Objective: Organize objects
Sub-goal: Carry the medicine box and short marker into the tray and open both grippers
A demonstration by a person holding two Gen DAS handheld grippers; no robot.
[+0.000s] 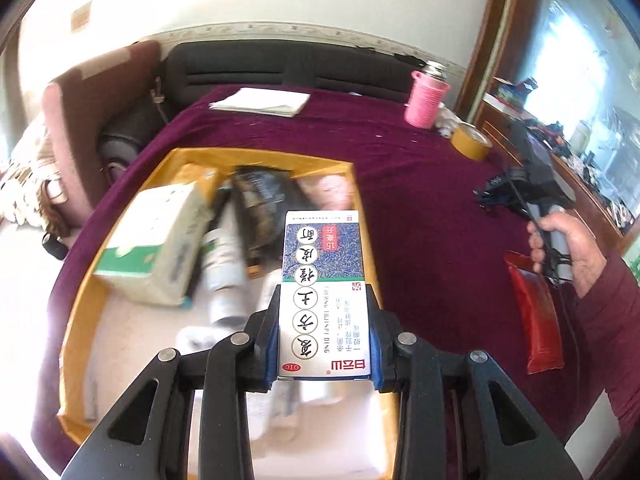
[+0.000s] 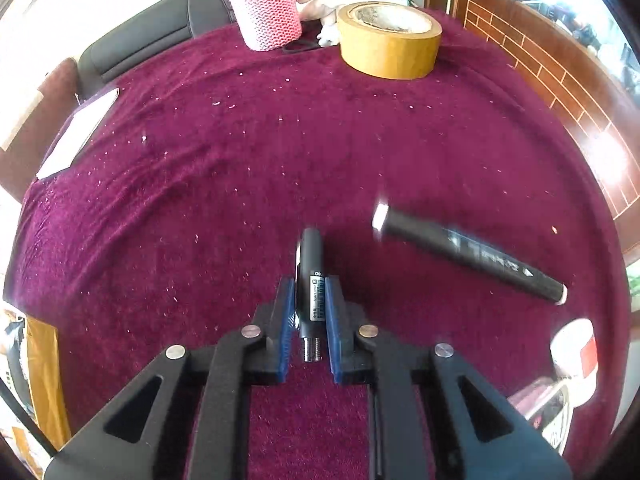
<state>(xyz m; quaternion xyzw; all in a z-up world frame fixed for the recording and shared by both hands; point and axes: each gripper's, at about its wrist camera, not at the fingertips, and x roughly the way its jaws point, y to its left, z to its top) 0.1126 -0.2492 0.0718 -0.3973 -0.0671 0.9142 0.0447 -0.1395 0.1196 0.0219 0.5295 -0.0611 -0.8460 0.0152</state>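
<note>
My left gripper (image 1: 324, 300) is shut on a white and blue medicine box (image 1: 323, 292) printed with Chinese characters, held above an open yellow cardboard box (image 1: 80, 312). That cardboard box holds a white and green carton (image 1: 156, 248), a pale bottle (image 1: 224, 272), a dark packet (image 1: 260, 200) and other blurred items. My right gripper (image 2: 310, 292) is shut on a short black pen (image 2: 311, 280) with a threaded metal end, just above the maroon tablecloth (image 2: 240, 160). A black marker (image 2: 468, 254) lies to the right of it. The right gripper (image 1: 532, 184) also shows at the left wrist view's right side, held by a hand.
A roll of tan tape (image 2: 390, 40) and a pink knitted flask sleeve (image 2: 266, 4) stand at the table's far side, beside a crumpled tissue. Folded white paper (image 1: 260, 102) lies far left. A red packet (image 1: 534, 312) and a white jar (image 2: 572, 354) sit near right. Dark chairs stand behind.
</note>
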